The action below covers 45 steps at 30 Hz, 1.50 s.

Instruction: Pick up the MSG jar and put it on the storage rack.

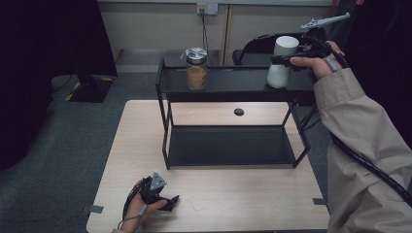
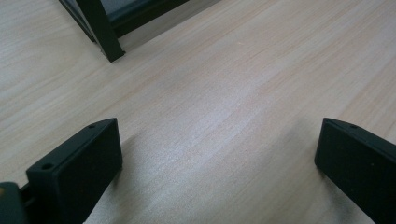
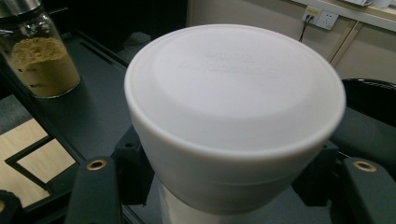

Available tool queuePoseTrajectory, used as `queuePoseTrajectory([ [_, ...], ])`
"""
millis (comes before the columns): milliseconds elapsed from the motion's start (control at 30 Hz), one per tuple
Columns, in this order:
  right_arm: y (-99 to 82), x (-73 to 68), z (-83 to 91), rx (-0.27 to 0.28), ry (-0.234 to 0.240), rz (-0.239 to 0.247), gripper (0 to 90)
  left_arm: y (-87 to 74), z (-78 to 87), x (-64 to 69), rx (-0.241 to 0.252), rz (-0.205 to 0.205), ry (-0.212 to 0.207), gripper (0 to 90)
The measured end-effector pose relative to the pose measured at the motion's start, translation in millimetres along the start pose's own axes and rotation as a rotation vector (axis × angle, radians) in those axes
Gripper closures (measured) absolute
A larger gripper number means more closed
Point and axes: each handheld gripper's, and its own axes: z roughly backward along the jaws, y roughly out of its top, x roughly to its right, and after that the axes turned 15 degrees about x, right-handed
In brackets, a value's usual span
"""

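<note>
A white lidded container [image 1: 283, 60] stands at the right end of the black rack's top shelf [image 1: 233, 80], and my right gripper [image 1: 286, 59] is shut on it from the right. In the right gripper view its white lid [image 3: 233, 88] sits between the two black jaws. A glass jar [image 1: 197, 68] of tan powder with a metal lid stands near the shelf's left end, also seen as the jar [image 3: 39, 56] at upper left. My left gripper [image 1: 170, 201] rests on the wooden table [image 1: 243, 199] near its front left edge, jaws wide apart over bare wood [image 2: 215, 140] with nothing between them.
The rack's lower shelf [image 1: 228, 145] is bare. A rack leg [image 2: 100, 30] stands just ahead of the left gripper. A round cable hole [image 1: 238, 111] lies in the table behind the rack. A wall socket [image 1: 207, 8] and a black chair [image 1: 252, 51] are beyond.
</note>
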Motion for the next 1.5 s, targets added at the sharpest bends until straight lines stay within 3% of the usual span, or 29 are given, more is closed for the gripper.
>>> queuePoseTrajectory([
  [567, -8.8, 5.4, 1.9, 0.018, -0.019, -0.050, 35.2, 0.0, 0.0, 0.1, 0.000, 0.000, 0.000, 0.0],
  [967, -10.9, 3.4, 2.7, 0.024, -0.025, -0.044, 34.6, 0.0, 0.0, 0.0, 0.000, 0.000, 0.000, 0.0],
  [1100, -13.0, 4.9, 3.8, 0.027, -0.013, -0.047, 28.2, 0.0, 0.0, 0.1, 0.000, 0.000, 0.000, 0.0],
  [1200, -14.7, 2.0, 6.2, 0.032, -0.017, -0.041, 15.4, 0.0, 0.0, 0.1, 0.000, 0.000, 0.000, 0.0],
  [1333, -17.2, -3.2, 11.5, 0.050, -0.035, -0.010, 8.8, 0.0, 0.0, 0.1, 0.000, 0.000, 0.000, 0.0],
  [1500, -21.7, -3.0, 17.0, 0.069, -0.025, -0.028, 1.5, 0.0, 0.0, 0.1, 0.000, 0.000, 0.000, 0.0],
])
